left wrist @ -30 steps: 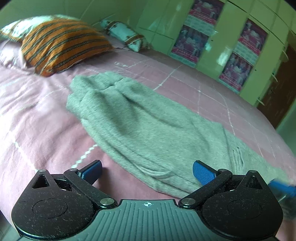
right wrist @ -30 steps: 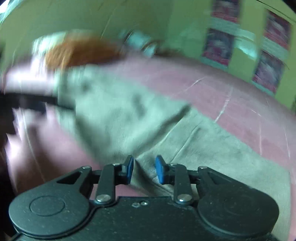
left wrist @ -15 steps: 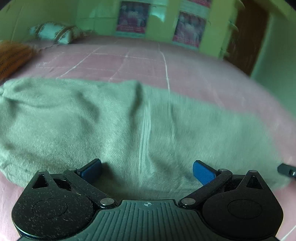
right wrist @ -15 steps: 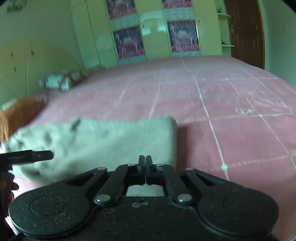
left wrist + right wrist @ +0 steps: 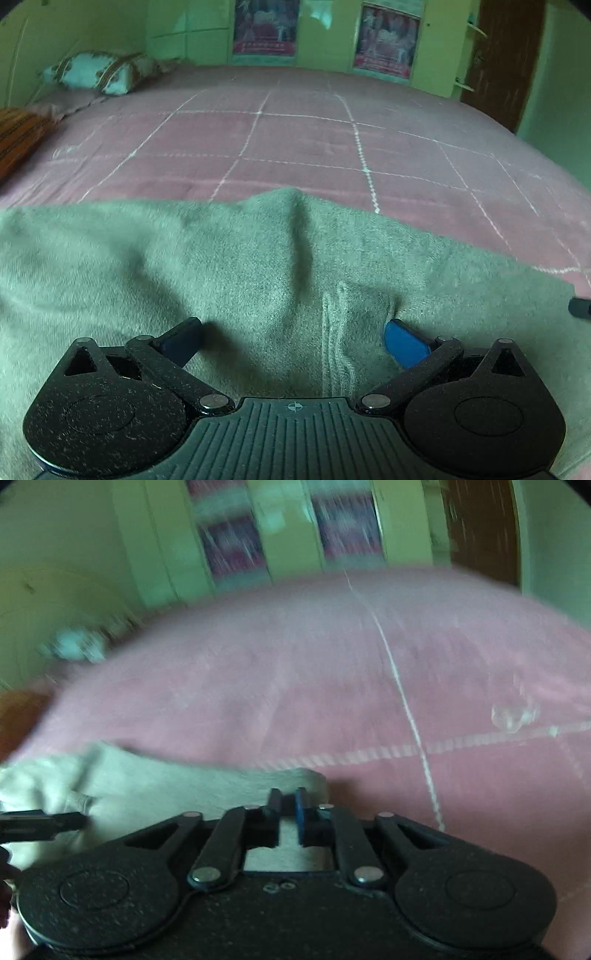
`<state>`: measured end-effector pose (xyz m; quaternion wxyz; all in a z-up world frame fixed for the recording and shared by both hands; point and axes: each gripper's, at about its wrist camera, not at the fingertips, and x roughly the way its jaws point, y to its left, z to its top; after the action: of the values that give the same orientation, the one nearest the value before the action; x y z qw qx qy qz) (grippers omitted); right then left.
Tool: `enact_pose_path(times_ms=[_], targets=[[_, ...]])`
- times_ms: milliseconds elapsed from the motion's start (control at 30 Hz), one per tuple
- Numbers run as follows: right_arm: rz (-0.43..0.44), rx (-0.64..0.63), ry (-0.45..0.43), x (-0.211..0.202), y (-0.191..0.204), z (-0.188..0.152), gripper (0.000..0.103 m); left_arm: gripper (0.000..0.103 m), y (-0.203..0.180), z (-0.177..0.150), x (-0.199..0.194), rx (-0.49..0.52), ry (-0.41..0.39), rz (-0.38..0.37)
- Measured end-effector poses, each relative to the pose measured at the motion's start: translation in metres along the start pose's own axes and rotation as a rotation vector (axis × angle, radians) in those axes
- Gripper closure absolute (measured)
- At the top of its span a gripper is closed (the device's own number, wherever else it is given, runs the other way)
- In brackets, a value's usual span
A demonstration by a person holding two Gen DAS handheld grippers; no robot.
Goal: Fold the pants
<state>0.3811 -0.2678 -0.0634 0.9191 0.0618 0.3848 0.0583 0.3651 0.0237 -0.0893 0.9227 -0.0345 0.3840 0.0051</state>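
Mid-fold here: right claw (image 5: 287, 806) pinched tight on the edge of the grey sweatpants (image 5: 229, 280), which lie spread across the near side of the pink bed (image 5: 332, 147). Left claw (image 5: 291, 334) spread wide over a wrinkle in the cloth, gripping nothing yet. Probably needs closing on that fabric next, then lifting both ends together so the fold lands even.

Right gripper (image 5: 287, 805): jaws sitting drawn together, pinching the edge of the grey pants (image 5: 155, 794), which are lying across the pink bedspread (image 5: 332, 686). Left gripper's dark tip (image 5: 44, 825) is showing at the left edge, over the pants. Green wardrobe (image 5: 291, 528) and brown door (image 5: 480, 531) are standing blurred behind.
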Motion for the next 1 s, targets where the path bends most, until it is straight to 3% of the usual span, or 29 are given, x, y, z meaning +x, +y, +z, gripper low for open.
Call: enact_pose_path(times_ms=[67, 167, 267, 367, 500, 567, 633, 733, 800, 833, 867, 933, 1000], targets=[[0.023, -0.014, -0.033, -0.014, 0.0, -0.004, 0.103, 0.0, 0.003, -0.002, -0.015, -0.011, -0.013, -0.008], [0.047, 0.004, -0.151, -0.054, -0.004, -0.021, 0.089, 0.0, 0.026, -0.018, -0.055, -0.027, -0.086, -0.02], [0.105, 0.011, -0.174, -0.078, -0.006, -0.043, 0.089, 0.0, 0.079, -0.042, -0.089, -0.083, -0.132, 0.005], [0.114, -0.024, -0.172, -0.085, 0.004, -0.053, 0.089, 0.0, 0.134, -0.065, -0.113, -0.138, -0.142, 0.077], [0.128, -0.042, -0.143, -0.083, 0.022, -0.052, 0.089, 0.0, 0.202, -0.078, -0.116, -0.276, -0.137, 0.124], [0.135, -0.065, -0.134, -0.082, 0.037, -0.051, 0.089, 0.001, 0.234, -0.075, -0.098, -0.368, -0.135, 0.089], [0.147, -0.085, -0.132, -0.084, 0.05, -0.051, 0.089, 0.002, 0.265, -0.076, -0.074, -0.475, -0.133, -0.001], [0.156, -0.105, -0.134, -0.09, 0.066, -0.051, 0.089, 0.001, 0.298, -0.078, -0.048, -0.571, -0.206, -0.126], [0.157, -0.098, -0.128, -0.092, 0.071, -0.051, 0.088, 0.001, 0.312, -0.073, -0.036, -0.618, -0.243, -0.159], [0.153, -0.101, -0.124, -0.092, 0.076, -0.05, 0.088, 0.019, 0.315, -0.071, -0.034, -0.639, -0.25, -0.148], [0.152, -0.107, -0.121, -0.09, 0.081, -0.049, 0.088, 0.068, 0.319, -0.069, -0.032, -0.662, -0.227, -0.084], [0.159, -0.127, -0.115, -0.087, 0.094, -0.046, 0.088, 0.068, 0.321, -0.073, -0.032, -0.691, -0.256, -0.117], [0.202, -0.169, -0.107, -0.08, 0.117, -0.043, 0.088, 0.068, 0.311, -0.074, -0.036, -0.61, -0.291, -0.088]])
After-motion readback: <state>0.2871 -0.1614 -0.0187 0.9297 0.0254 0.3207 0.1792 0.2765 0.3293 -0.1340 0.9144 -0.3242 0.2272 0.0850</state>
